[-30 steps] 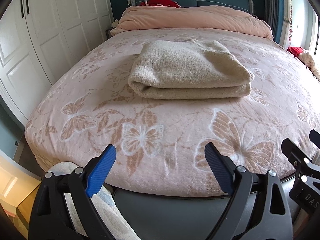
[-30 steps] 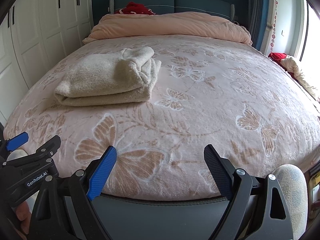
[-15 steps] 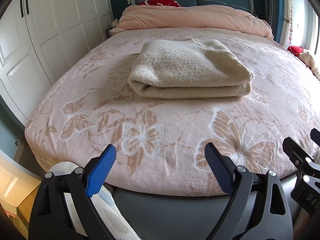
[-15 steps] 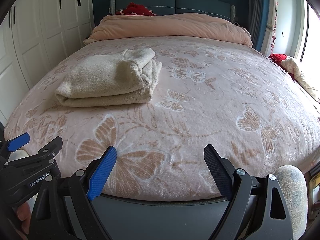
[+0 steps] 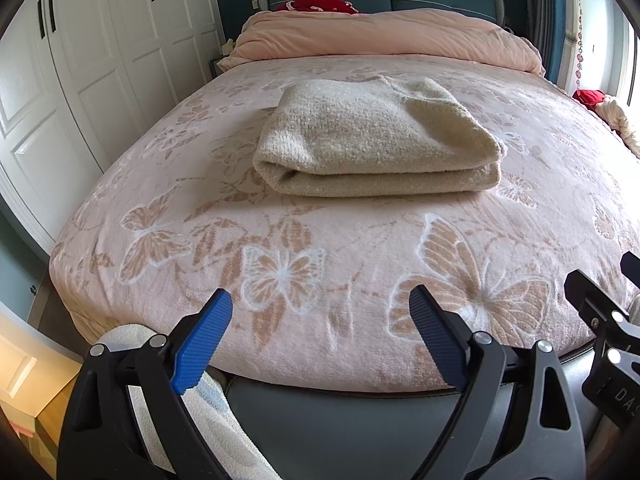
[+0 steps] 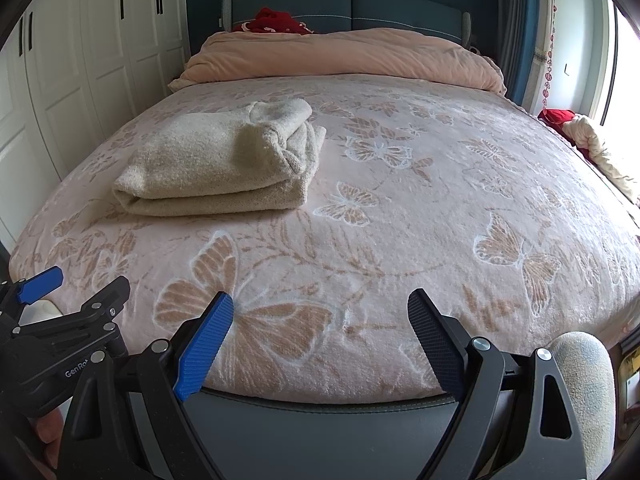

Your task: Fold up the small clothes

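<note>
A cream knitted garment [image 5: 372, 140] lies folded in a thick rectangle on the pink butterfly-print bed cover [image 5: 320, 248]. It also shows in the right wrist view [image 6: 224, 160], left of centre. My left gripper [image 5: 320, 336] is open and empty, held over the foot edge of the bed, well short of the garment. My right gripper [image 6: 320, 336] is open and empty too, at the foot edge to the right of the left one. Each gripper shows at the edge of the other's view.
A rolled pink duvet [image 5: 384, 36] and a red item [image 5: 320, 0] lie at the headboard. White wardrobe doors [image 5: 80, 60] run along the left side. Red and cream clothes [image 6: 588, 140] sit at the right by the window. A dark bed frame edge [image 5: 340, 404] lies below the grippers.
Both grippers have stayed open and almost still; the views have shifted very slightly. The folded garment has not moved.
</note>
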### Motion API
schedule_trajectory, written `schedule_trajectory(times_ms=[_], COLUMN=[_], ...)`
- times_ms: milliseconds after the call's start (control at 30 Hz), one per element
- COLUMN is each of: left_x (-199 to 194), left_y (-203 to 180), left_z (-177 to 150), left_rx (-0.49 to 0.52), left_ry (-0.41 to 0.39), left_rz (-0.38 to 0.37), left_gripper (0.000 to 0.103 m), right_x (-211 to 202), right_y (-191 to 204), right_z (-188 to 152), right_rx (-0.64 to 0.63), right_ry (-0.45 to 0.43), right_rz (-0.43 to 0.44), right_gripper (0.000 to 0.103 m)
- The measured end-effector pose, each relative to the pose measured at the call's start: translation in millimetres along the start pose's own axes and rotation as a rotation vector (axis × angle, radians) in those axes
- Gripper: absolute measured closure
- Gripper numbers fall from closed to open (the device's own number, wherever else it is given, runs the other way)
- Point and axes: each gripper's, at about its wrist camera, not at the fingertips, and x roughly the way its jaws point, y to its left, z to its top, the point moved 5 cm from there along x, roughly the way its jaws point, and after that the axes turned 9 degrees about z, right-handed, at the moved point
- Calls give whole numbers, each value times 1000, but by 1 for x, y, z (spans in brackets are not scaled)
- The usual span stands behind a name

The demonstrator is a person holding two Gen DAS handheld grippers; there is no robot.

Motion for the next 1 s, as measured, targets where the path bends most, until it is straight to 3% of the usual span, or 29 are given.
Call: schedule_trajectory(times_ms=[1000], left_x=[14], left_y=[9], left_z=[-1], left_rx=[-2], left_ry=[42], left_rz=[-29], left_gripper=[15], right_x=[7], right_y=[-2], right_z=[2], right_rx=[51], right_ry=[1], right_rz=[-12], right_gripper=[16])
